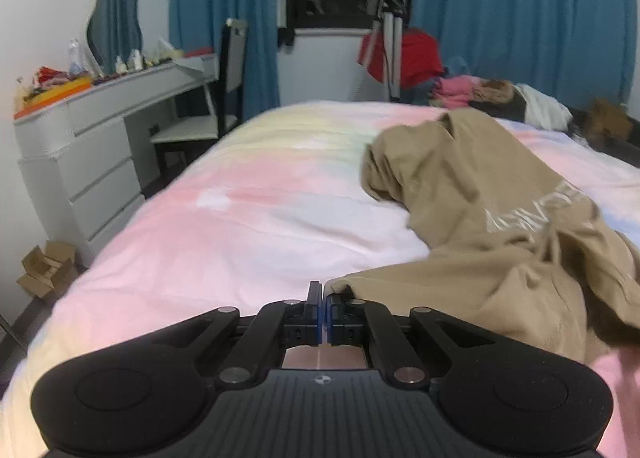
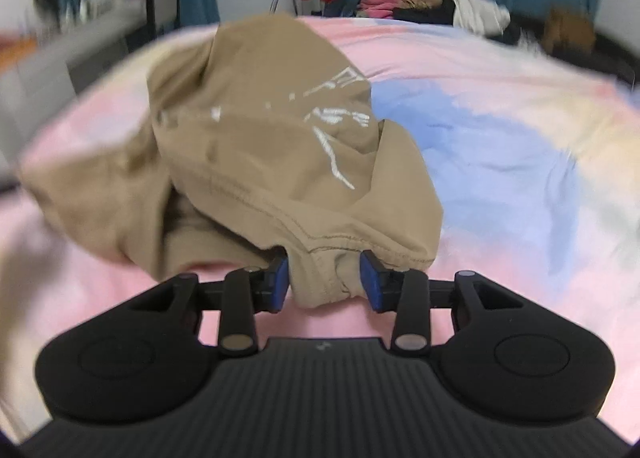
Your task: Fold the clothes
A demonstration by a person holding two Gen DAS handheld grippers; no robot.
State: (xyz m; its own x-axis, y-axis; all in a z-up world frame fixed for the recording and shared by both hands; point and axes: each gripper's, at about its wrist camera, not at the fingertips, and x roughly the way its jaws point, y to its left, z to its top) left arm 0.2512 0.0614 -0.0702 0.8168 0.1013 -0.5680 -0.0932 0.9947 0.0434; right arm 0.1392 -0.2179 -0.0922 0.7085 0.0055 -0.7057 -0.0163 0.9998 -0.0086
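Note:
A tan T-shirt [image 1: 492, 210] with white lettering lies crumpled on the pastel bedspread [image 1: 248, 218]. My left gripper [image 1: 323, 308] is shut, its tips at the shirt's near left corner; whether cloth is pinched between them is hidden. In the right wrist view the same shirt [image 2: 280, 146] is bunched ahead. My right gripper [image 2: 324, 282] is open, with a hem of the shirt lying between its blue pads [image 2: 370, 282].
A grey dresser [image 1: 80, 146] with clutter and a chair [image 1: 224, 98] stand left of the bed. A tripod [image 1: 390, 46] and a pile of clothes [image 1: 480, 94] sit at the far end. Cardboard boxes [image 1: 46, 270] lie on the floor. Blue curtains hang behind.

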